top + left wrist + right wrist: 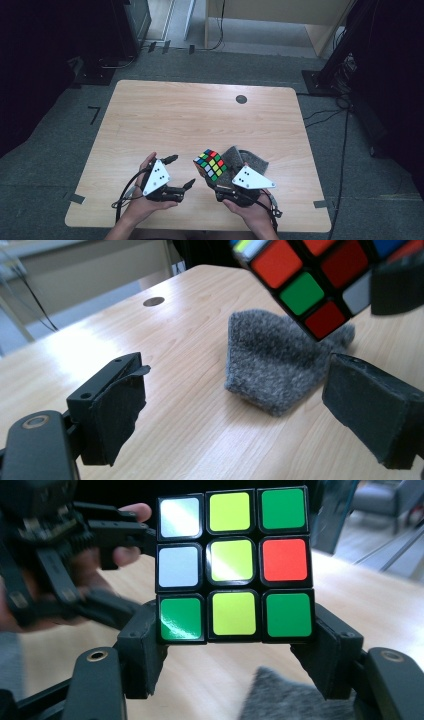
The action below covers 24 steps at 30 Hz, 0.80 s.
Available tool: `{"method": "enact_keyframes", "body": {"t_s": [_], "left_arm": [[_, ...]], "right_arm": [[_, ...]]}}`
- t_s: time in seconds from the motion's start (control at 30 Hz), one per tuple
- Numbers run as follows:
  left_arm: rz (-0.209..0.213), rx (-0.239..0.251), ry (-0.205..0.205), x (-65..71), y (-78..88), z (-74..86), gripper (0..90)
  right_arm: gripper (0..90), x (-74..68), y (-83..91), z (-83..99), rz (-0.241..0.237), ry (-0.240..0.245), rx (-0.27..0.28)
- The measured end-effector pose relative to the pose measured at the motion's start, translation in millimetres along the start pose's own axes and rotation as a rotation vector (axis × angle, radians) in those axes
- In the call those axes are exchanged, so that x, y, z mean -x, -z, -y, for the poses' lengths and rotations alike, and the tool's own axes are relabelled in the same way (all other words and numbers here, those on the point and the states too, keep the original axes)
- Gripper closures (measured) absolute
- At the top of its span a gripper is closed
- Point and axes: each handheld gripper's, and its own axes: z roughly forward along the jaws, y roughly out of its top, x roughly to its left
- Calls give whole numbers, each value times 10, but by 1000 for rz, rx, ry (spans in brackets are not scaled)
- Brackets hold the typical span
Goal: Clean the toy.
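The right tool [216,186] grips the cube [210,163] by its bottom layer, one pad on each side, and holds it clear of the worktop [200,115], above the near edge of a grey cloth [248,160]. Gripping low leaves the upper two layers free, which I judge is the point: the other hand can reach them for a turn. In the right gripper view a mostly yellow and green face [232,565] looks straight back at the camera, square to the jaws. A cube has no long axis (all sides equal); in the high view it sits tilted, one corner toward the left tool [182,172]. The left tool stands wide with nothing between its pads [117,415], just left of the cube, likely set to come in again.
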Motion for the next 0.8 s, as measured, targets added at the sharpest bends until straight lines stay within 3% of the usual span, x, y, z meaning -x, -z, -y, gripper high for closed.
{"method": "enact_keyframes", "body": {"t_s": [0.07,0.27,0.5,0.67,0.8], "left_arm": [[-1,-1,-45,59,-13,0,108],[24,27,-103,141,1,-25,132],[0,20,-208,251,-13,-31,170],[-23,35,-241,298,-12,-32,240],[-33,45,-266,318,-6,-19,318]], "right_arm": [[343,-14,-6,-12,-30,-38,-7],[343,-73,-56,-31,-76,-109,-58],[341,-51,-103,-5,-119,-193,-110],[342,-30,-109,-6,-180,-263,-117],[339,-29,-132,5,-198,-288,-124]]}}
